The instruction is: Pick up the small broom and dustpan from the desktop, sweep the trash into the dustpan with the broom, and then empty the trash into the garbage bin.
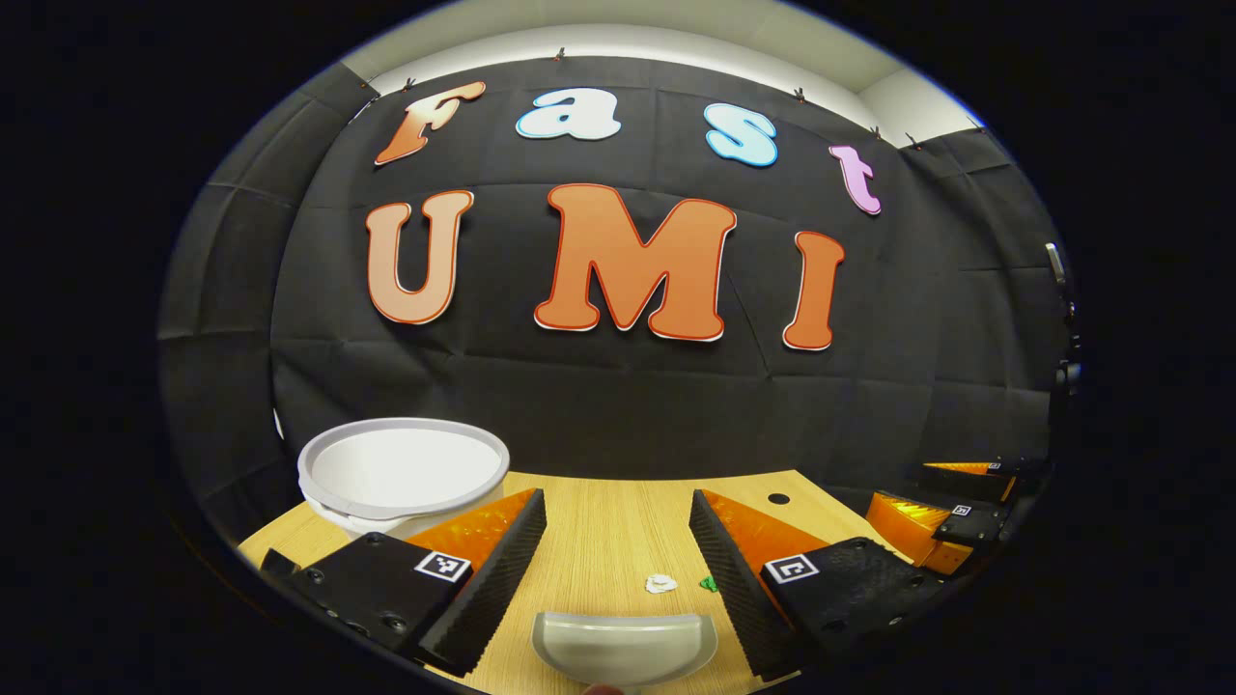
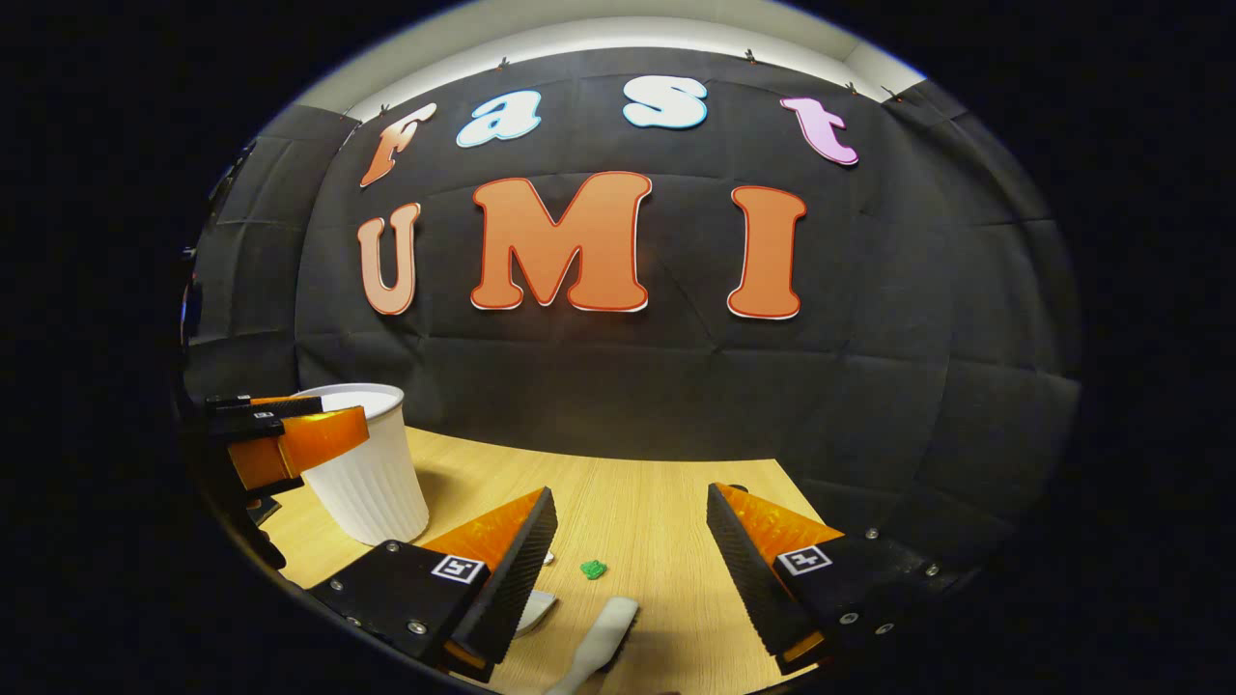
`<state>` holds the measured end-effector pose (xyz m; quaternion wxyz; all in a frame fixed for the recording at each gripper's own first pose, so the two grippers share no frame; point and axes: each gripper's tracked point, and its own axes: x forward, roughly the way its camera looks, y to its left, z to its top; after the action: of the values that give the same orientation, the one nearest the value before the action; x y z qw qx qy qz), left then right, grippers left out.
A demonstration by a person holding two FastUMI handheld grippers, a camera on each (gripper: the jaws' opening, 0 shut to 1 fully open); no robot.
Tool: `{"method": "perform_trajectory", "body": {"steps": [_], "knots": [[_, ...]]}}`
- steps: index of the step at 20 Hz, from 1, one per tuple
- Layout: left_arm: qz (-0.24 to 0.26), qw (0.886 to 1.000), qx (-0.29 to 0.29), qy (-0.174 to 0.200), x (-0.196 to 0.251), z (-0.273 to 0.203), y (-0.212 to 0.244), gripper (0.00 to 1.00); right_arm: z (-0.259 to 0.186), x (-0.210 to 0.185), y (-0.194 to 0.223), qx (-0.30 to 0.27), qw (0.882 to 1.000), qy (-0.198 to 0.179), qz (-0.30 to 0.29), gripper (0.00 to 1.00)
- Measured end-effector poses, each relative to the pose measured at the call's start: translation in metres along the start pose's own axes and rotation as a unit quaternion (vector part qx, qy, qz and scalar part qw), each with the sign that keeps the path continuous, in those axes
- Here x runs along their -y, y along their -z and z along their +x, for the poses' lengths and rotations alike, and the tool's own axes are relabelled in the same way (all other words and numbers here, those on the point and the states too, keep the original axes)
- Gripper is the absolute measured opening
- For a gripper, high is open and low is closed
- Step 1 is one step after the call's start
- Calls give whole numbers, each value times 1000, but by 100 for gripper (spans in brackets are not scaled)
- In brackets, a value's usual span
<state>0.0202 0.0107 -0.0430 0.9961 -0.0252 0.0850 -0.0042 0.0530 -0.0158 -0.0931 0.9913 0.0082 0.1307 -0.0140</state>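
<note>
A grey dustpan [image 1: 623, 645] lies on the wooden desktop [image 1: 599, 526], low between the fingers of my left gripper [image 1: 616, 497], which is open and holds nothing. Just beyond the pan sit a white scrap [image 1: 660, 583] and a green scrap [image 1: 709, 583]. In the right gripper view the small broom [image 2: 603, 637] lies on the desk with its pale handle between the fingers of my right gripper [image 2: 632, 492], also open and not touching it. The green scrap [image 2: 593, 569] lies ahead of the broom, and an edge of the dustpan [image 2: 534, 610] peeks out by the left finger.
A white ribbed garbage bin [image 1: 404, 468] stands at the back left of the desk; in the right gripper view the bin [image 2: 372, 483] is behind the left gripper [image 2: 280, 439]. The right gripper [image 1: 951, 526] shows at the right edge. A small hole [image 1: 778, 499] marks the desk's far side.
</note>
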Motion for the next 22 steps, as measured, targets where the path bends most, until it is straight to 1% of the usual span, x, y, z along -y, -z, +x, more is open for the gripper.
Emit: {"method": "perform_trajectory", "body": {"steps": [2,4,6,8,11,13,16,17,18,20,22], "knots": [[1,1000,-12,-4,-2,-1,5,94,3,2,11,-17,1000,4,2,94],[0,999,-39,-4,-2,-3,18,94,6,3,25,-43,999,9,4,94],[-5,997,-81,4,2,-10,35,94,10,2,53,-93,996,10,7,94],[-5,991,-131,11,5,-22,53,95,10,-4,79,-140,990,3,23,94],[-4,980,-200,16,4,-40,80,95,3,-9,119,-200,979,-1,31,94],[-5,969,-247,17,5,-48,95,95,-1,-13,135,-231,972,-3,29,95],[-16,945,-325,18,16,-64,108,96,-11,-17,170,-287,958,-9,23,95],[-20,938,-345,21,24,-64,108,96,-16,-18,183,-309,951,-10,18,95],[-23,930,-365,23,22,-70,103,97,-18,-21,195,-332,943,-10,16,95],[-32,912,-407,40,30,-73,102,98,-24,-30,221,-376,926,-20,18,95],[-29,896,-441,48,31,-75,90,98,-26,-37,239,-403,915,-30,10,95]]}}
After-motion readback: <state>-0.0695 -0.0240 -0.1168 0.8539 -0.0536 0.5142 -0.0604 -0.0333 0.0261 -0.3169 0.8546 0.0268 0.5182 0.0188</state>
